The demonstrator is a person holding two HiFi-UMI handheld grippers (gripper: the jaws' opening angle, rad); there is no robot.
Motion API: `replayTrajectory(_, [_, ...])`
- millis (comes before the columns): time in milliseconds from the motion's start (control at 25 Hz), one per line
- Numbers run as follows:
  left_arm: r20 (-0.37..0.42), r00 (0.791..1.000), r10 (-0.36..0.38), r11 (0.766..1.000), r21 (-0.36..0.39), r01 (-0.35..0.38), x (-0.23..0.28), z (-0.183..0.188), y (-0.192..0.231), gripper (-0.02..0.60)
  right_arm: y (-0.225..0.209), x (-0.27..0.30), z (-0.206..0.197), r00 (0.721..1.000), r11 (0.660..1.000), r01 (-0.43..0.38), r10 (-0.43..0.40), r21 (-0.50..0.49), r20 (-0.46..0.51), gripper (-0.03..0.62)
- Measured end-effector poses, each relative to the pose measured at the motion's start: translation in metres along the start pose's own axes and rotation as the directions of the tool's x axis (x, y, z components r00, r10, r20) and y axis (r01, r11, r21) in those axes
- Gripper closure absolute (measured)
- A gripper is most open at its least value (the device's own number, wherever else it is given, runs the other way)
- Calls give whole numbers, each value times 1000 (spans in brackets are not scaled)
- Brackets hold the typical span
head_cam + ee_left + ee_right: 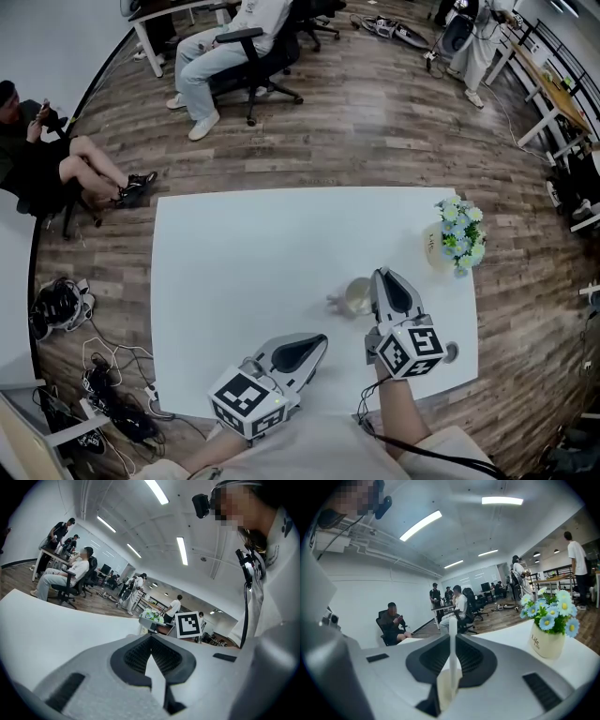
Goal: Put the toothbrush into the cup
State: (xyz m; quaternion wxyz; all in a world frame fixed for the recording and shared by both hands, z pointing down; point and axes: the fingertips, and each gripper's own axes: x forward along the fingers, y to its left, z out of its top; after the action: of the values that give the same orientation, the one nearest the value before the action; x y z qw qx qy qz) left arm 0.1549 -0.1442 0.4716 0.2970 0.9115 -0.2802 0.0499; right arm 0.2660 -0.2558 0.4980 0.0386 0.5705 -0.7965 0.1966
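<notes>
Grey and black, the left tool [317, 343] is reaching out over the near edge of the white bench [234, 262], its jaws resting together with nothing between them. Just to its right and a little farther out, the right tool [382, 278] is pinching a thin white toothbrush [452, 637], its jaws closing on the handle, which is standing upright between the ribbed black pads and poking up past their tips. A pale cup [357, 297] is sitting on the bench right beside this tool, on its left; whether the two are touching is not clear from the head view. Beyond them, near the bench's right edge, a cream pot [439, 255] is holding blue and white flowers [459, 234]. Past the bench, wooden floor [375, 122] is spreading out, where one person [225, 47] is sitting in a black office chair and another [37, 150], off to the left, is sitting and looking down at something in their hands.
</notes>
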Motion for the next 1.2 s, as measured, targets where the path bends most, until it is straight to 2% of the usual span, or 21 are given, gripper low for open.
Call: replayTrajectory(1200, [-5,1000,-3,1000,-9,3,4,-1,0,577,-4,12,-25,997,1000,-2,1,-10,-73,546])
